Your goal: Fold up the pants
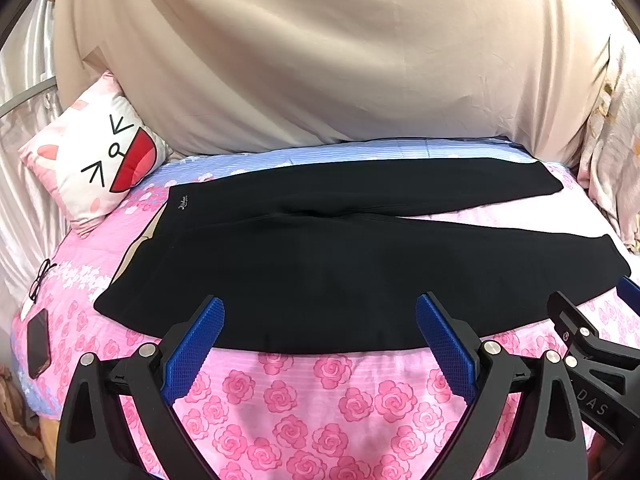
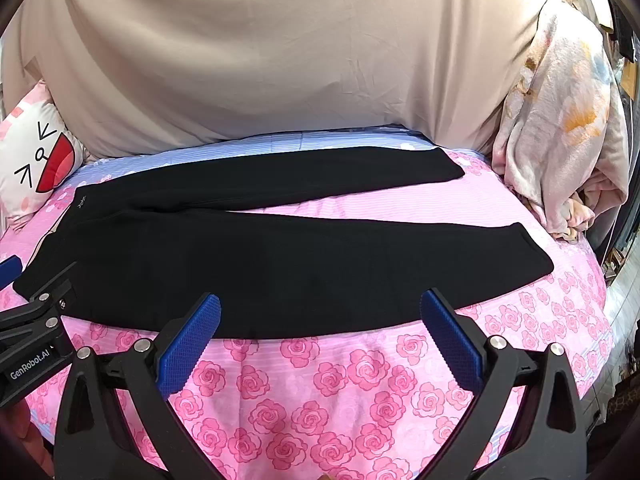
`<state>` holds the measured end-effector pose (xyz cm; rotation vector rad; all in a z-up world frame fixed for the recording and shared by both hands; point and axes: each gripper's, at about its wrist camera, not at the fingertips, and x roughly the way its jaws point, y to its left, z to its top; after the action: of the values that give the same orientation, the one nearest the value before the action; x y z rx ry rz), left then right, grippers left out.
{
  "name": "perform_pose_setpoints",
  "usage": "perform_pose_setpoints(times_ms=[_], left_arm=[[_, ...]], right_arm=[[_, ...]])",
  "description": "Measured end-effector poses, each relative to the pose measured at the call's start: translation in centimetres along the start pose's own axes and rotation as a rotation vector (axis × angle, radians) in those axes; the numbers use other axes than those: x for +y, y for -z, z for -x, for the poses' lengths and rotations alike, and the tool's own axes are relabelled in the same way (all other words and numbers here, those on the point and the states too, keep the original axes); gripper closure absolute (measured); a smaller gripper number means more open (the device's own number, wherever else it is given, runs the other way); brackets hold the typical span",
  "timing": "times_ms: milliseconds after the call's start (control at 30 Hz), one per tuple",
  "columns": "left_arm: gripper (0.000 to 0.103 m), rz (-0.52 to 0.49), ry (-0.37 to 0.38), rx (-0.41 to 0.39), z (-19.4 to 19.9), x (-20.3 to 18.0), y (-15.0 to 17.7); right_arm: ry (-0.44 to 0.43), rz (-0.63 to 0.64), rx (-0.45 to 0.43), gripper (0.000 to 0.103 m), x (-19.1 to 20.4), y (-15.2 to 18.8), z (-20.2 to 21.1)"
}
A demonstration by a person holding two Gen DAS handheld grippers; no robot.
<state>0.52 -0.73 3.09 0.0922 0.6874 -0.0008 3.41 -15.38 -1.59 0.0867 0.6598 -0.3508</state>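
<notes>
From the left wrist camera, the left gripper (image 1: 320, 312) has its blue pads spread wide, holding nothing, poised over the near edge of the black pants (image 1: 340, 264). The pants lie flat across the pink rose bedsheet (image 1: 320, 400), waistband toward 9 o'clock, the two legs splayed toward 3 o'clock. This view alone shows a pair of glasses (image 1: 40, 280) and a dark phone (image 1: 38, 342) on the sheet at 8 o'clock. A cartoon-face pillow (image 1: 100, 164) sits at 10 o'clock, and the right gripper's arm pokes in at 4 o'clock.

From the right wrist camera, the right gripper (image 2: 320, 312) is likewise spread and empty, above the same near pant leg (image 2: 280, 272). Only here does a crumpled floral blanket (image 2: 560, 128) show fully, at 2 o'clock. The pillow (image 2: 36, 160) is cut off at 9 o'clock. A beige cloth (image 2: 280, 48) hangs behind the bed.
</notes>
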Motion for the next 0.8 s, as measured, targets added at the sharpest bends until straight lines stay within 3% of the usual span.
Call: perform_pose_setpoints(times_ms=[800], left_arm=[[0.009,-0.007,0.004,-0.001,-0.04,-0.08,0.06]], right_arm=[[-0.004,0.0,0.004,0.005,0.0,0.07,-0.12]])
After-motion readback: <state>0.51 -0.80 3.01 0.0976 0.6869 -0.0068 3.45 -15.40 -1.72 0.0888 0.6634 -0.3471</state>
